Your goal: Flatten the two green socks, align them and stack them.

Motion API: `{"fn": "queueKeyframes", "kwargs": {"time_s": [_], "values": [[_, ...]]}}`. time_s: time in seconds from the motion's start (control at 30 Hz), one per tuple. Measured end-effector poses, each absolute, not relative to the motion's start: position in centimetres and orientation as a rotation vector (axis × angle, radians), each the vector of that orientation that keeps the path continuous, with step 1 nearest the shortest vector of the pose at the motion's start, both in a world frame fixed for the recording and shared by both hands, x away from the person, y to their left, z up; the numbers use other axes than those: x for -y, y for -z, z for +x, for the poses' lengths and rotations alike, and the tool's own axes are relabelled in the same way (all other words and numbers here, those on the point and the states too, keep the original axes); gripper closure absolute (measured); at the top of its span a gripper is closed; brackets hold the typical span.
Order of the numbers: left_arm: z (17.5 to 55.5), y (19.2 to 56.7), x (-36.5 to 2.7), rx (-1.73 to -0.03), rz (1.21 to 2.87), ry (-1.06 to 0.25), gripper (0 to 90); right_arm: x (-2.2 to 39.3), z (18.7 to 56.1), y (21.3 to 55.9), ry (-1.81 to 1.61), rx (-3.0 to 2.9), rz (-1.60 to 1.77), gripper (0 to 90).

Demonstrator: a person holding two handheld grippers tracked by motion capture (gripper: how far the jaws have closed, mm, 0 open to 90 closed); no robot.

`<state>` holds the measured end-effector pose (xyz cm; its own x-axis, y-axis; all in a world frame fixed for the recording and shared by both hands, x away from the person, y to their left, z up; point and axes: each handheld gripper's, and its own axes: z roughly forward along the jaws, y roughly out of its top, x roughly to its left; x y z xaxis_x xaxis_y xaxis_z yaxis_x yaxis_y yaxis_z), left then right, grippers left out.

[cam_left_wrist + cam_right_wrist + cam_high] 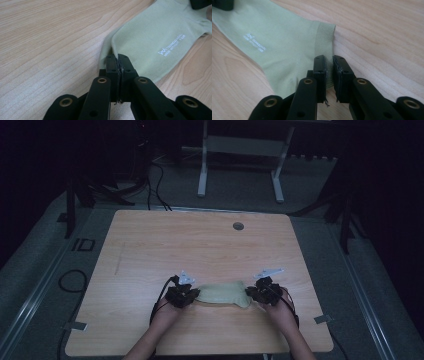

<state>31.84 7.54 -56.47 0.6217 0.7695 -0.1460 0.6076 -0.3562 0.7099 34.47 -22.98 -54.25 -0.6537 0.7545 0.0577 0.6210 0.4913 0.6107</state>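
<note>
A pale green sock (222,293) lies flat on the wooden table (200,245) near its front edge, stretched between the two grippers. My left gripper (192,295) is at the sock's left end. In the left gripper view the sock (150,42) shows small white lettering, and the left gripper (117,58) is shut on its edge. At the sock's right end sits my right gripper (250,294). In the right gripper view the right gripper (329,60) has its jaws a little apart, with the ribbed cuff of the sock (287,45) lying in the gap.
A round grey grommet (238,226) is set in the table's far side. Beyond the table stands a white desk frame (240,160). Cables (72,280) loop on the floor at the left. Both forearms come in over the front edge.
</note>
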Motion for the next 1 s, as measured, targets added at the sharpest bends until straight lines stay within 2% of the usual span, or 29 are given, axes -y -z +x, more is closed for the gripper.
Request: {"fn": "queueKeyframes", "kwargs": {"time_s": [0.37,0.47,0.6,0.67,0.8,0.83,0.93,1.0], "values": [[31.2,56.5,-7.3,-1.073,2.093,-0.272,87.8,23.3,35.3,54.9,-0.926,-2.502,1.223,79.7],[31.1,56.5,-7.2,-1.07,2.094,-0.275,86.8,23.3,35.7,54.8,-0.922,-2.498,1.222,77.1],[31.2,55.9,-7.6,-1.078,2.067,-0.298,69.0,23.0,35.7,54.4,-0.89,-2.504,1.207,67.9],[31.2,55.3,-7.9,-1.079,2.053,-0.312,66.2,23.1,35.5,53.8,-0.905,-2.492,1.192,64.9],[31.0,53.8,-8.6,-1.126,1.983,-0.386,52.1,23.1,34.9,52.3,-0.969,-2.455,1.174,63.1],[30.9,53.6,-8.7,-1.114,1.973,-0.396,53.2,23.0,34.6,52.0,-0.985,-2.451,1.164,63.6],[30.5,53.1,-8.2,-1.044,1.985,-0.376,76.1,22.3,34.0,51.6,-1.003,-2.467,1.123,72.3],[30.3,53.1,-7.4,-0.994,2.021,-0.364,86.9,21.9,34.0,51.8,-0.993,-2.496,1.101,77.1]]}}
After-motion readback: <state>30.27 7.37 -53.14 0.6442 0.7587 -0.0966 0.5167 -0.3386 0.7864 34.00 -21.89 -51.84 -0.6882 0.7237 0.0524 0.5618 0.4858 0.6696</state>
